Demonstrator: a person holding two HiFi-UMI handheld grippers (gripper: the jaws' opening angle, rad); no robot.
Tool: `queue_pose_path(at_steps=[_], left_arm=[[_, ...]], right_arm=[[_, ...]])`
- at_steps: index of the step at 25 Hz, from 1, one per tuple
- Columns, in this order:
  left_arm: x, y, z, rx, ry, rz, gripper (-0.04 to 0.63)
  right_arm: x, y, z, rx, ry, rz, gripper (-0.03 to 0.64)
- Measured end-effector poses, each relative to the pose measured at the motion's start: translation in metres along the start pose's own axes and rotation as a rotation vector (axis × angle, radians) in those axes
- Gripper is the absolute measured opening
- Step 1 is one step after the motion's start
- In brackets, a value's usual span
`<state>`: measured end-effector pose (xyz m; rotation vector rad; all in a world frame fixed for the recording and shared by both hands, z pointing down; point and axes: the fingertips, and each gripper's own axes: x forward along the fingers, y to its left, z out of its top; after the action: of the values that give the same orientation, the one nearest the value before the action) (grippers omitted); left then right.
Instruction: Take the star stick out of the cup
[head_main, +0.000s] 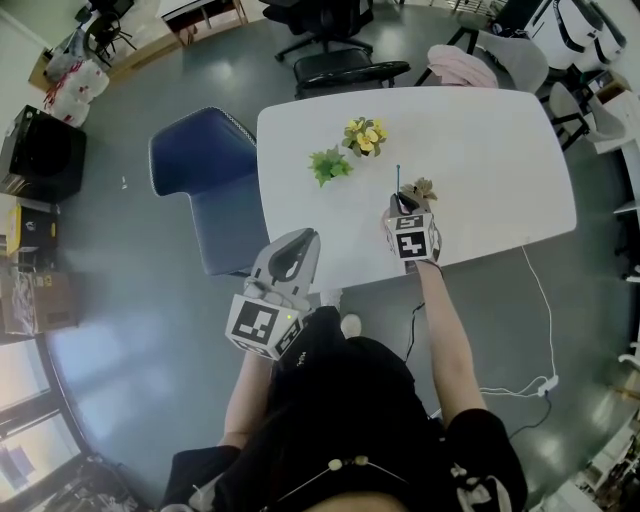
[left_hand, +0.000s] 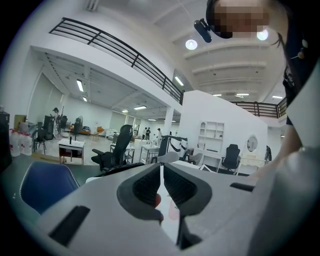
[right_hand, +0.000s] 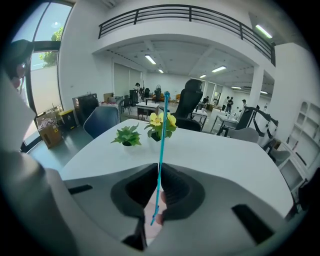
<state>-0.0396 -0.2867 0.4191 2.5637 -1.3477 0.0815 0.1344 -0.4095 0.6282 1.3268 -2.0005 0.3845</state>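
Observation:
A thin blue stick (right_hand: 162, 145) stands upright between the jaws of my right gripper (right_hand: 159, 175), which is shut on it. Its top end reaches above the yellow flowers in the right gripper view; no star shape can be made out there. In the head view the stick (head_main: 398, 178) rises from the right gripper (head_main: 405, 205) over the table's near edge. A small brownish object (head_main: 421, 188) sits just right of the stick; I cannot tell if it is the cup. My left gripper (head_main: 295, 245) hangs off the table by my lap, shut and holding nothing (left_hand: 162, 167).
The white table (head_main: 480, 150) holds a small green plant (head_main: 329, 165) and a pot of yellow flowers (head_main: 365, 135), both beyond the right gripper. A blue chair (head_main: 200, 180) stands left of the table. A white cable (head_main: 545, 310) trails on the floor at the right.

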Motion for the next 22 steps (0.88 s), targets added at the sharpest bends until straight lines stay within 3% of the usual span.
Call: queue_pose_path(at_steps=[7, 14, 22], left_arm=[[0.012, 0.003, 0.004, 0.007, -0.007, -0.035, 0.009], [0.023, 0.003, 0.008, 0.017, -0.008, -0.091, 0.009], [0.034, -0.005, 0.012, 0.022, -0.014, -0.150, 0.009]], right_arm=[[-0.013, -0.003, 0.009, 0.043, -0.063, -0.024, 0.021], [-0.060, -0.005, 0.044, 0.152, -0.254, -0.023, 0.020], [-0.143, -0.005, 0.081, 0.215, -0.472, -0.082, 0.020]])
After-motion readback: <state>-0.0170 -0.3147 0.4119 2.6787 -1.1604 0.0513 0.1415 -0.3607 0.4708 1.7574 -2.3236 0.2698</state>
